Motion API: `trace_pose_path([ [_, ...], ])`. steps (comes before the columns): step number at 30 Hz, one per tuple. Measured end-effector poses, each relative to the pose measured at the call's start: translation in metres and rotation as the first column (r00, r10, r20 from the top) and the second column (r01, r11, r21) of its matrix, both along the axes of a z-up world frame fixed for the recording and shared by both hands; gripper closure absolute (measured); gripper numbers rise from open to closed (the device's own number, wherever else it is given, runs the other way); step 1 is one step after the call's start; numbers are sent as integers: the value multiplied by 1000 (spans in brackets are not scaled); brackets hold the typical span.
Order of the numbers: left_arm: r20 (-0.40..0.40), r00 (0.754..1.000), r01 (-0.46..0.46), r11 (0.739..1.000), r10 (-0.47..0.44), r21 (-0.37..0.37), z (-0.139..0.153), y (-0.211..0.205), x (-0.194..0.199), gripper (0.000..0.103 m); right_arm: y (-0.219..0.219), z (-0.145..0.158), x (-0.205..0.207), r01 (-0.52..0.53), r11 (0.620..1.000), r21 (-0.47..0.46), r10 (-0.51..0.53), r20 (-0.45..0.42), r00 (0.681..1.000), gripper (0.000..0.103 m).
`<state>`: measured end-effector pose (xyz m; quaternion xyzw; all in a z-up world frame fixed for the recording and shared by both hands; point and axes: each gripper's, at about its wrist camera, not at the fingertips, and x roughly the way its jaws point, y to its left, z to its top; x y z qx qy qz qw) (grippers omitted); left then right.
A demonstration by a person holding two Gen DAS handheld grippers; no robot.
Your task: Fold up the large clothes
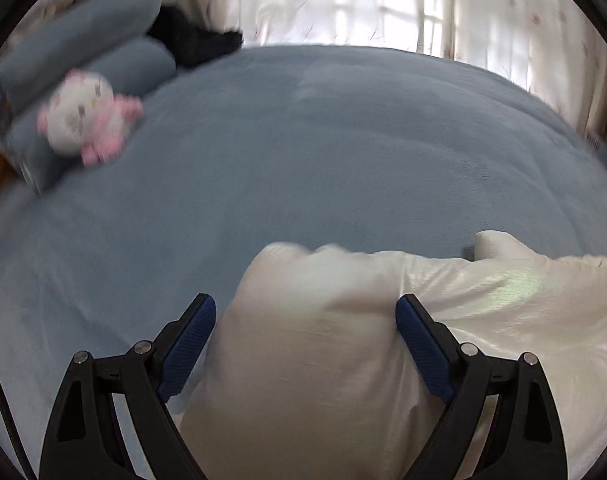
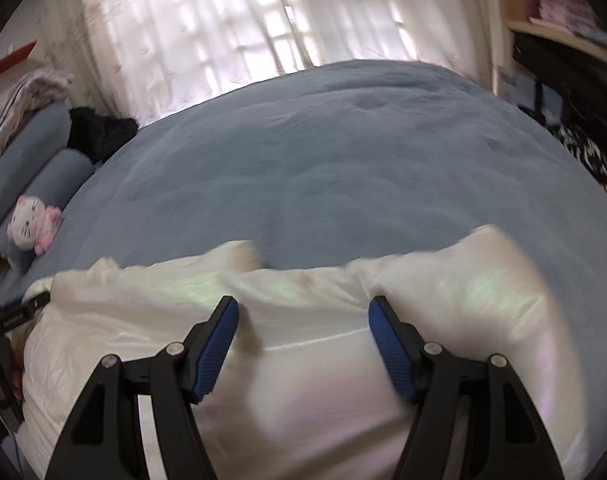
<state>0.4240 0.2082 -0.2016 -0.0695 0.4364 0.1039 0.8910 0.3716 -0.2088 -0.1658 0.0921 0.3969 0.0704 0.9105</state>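
Blue-padded fingers of the left gripper and right gripper stand spread apart, gripping nothing, poised over a glossy white garment lying along the near edge of a blue bed. The puffy, slick fabric looks light and soft but slippery; firm pinches at its corners or hem seem safest.

Take the bed as your landmark. Garment lies on its near edge, under both your grippers. Pillows stacked at its far left, plush toy against them. Curtains behind the bed.
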Motion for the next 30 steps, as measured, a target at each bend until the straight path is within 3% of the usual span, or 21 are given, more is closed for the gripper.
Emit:
trace_pose_path([
  [2,2,1000,-5,999,5,-40,-7,5,-2,12,-12,-4,1,11,1000,8,-10,-12,1000,36],
  [6,7,1000,-2,1000,2,-19,-15,-1,-1,11,-36,-11,2,54,998,38,-53,-34,998,36],
  [11,10,1000,-13,998,13,-55,-23,6,0,9,-61,-23,-1,104,982,155,-98,-46,994,36],
  [18,10,1000,-19,998,20,-56,-24,4,-3,9,-63,-27,-1,103,982,161,-96,-51,994,36],
  [22,-3,1000,-23,1000,23,-12,-20,-1,-4,9,-57,-22,0,105,989,105,-98,-67,993,36],
  [27,-2,1000,-21,993,21,120,-3,-2,-11,9,-62,-6,-18,134,990,-34,-136,-57,989,34],
  [30,22,1000,-21,987,17,160,12,2,-26,9,-75,4,-36,156,987,-30,-157,-43,987,34],
])
